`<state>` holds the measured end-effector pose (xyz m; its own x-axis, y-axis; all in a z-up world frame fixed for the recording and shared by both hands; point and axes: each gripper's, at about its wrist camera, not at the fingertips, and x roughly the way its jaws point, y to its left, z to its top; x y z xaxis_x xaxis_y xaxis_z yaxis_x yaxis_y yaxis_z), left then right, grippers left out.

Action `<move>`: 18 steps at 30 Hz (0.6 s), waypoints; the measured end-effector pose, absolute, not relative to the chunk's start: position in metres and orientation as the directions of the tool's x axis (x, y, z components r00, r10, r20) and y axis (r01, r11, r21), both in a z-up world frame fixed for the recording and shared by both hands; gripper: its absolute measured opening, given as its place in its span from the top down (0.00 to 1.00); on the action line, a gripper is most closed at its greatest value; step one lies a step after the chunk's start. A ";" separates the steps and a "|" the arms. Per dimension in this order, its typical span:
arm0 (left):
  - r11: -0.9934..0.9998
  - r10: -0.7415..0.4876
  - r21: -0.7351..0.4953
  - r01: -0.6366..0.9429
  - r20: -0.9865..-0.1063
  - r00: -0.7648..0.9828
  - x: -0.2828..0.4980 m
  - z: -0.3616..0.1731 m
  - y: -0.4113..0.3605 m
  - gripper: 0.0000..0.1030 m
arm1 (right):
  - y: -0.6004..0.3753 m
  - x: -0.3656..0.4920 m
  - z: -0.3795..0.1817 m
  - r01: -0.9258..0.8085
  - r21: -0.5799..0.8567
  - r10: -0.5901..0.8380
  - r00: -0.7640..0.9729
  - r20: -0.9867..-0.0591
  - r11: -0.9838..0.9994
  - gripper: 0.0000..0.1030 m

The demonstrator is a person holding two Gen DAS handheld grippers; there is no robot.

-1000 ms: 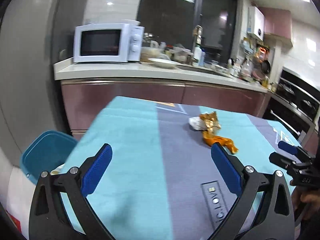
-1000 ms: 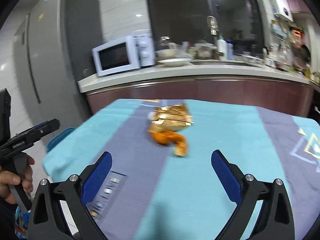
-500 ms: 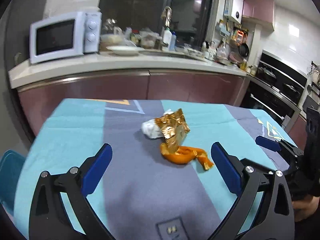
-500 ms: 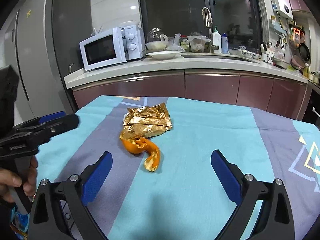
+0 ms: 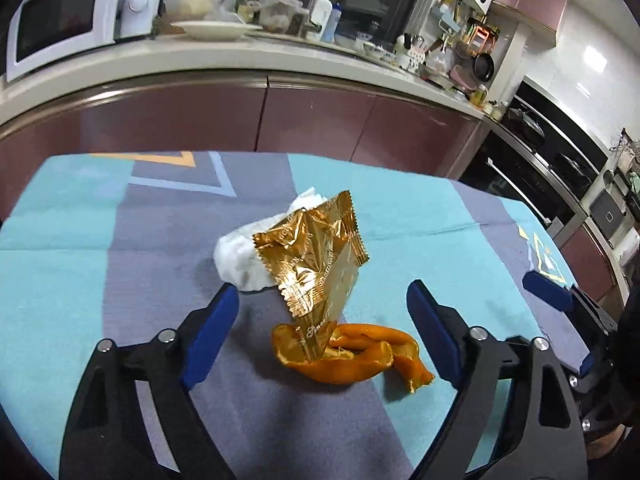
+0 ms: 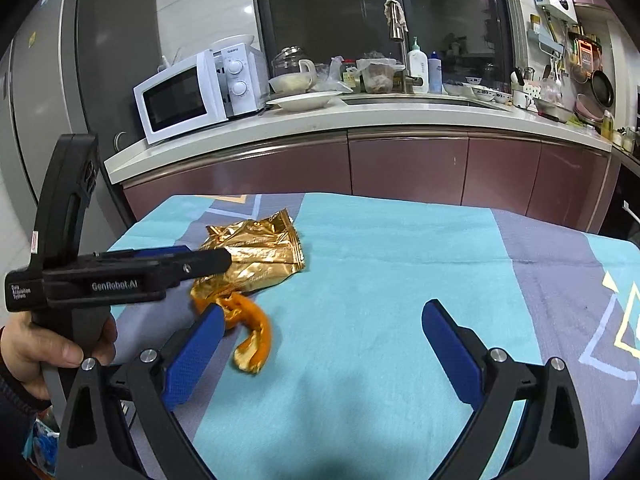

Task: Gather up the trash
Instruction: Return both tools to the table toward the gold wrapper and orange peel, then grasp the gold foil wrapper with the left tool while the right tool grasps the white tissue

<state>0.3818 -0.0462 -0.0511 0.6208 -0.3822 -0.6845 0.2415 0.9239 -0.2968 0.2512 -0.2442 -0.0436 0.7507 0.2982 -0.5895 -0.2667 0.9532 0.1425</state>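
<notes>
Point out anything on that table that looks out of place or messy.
Three pieces of litter sit heaped mid-table on the blue tablecloth: a crumpled gold foil wrapper standing tilted, its lower end inside a curled orange peel, and a wadded white tissue behind it. Nothing looks spilled or broken.

A home kitchen: microwave (image 6: 200, 94), sink tap (image 6: 396, 28), cluttered counter (image 6: 360, 118), built-in oven (image 5: 560, 168).

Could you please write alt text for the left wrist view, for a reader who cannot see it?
The left gripper, jaws apart and just narrowing, frames a crumpled gold foil wrapper leaning over a curled orange peel, with a white tissue wad behind, on a teal and grey tablecloth.
</notes>
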 end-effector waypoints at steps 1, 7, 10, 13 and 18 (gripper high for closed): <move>0.917 -0.399 -0.315 0.246 -0.687 0.607 0.385 -0.053 -0.047 0.28 | -0.243 0.255 -0.044 -0.270 0.142 0.300 0.750 -0.589 0.952 0.07; 0.905 -0.424 -0.345 0.248 -0.687 0.591 0.402 -0.065 -0.049 0.56 | -0.236 0.271 -0.043 -0.283 0.138 0.308 0.743 -0.594 0.949 0.07; 0.903 -0.429 -0.348 0.253 -0.681 0.594 0.406 -0.067 -0.049 0.79 | -0.234 0.279 -0.042 -0.288 0.135 0.310 0.739 -0.598 0.948 0.08; 0.895 -0.444 -0.366 0.255 -0.667 0.599 0.409 -0.069 -0.046 0.83 | -0.233 0.288 -0.042 -0.290 0.140 0.314 0.734 -0.602 0.947 0.08; 0.880 -0.461 -0.409 0.241 -0.612 0.643 0.400 -0.060 -0.029 0.88 | -0.227 0.311 -0.044 -0.303 0.142 0.324 0.715 -0.619 0.942 0.11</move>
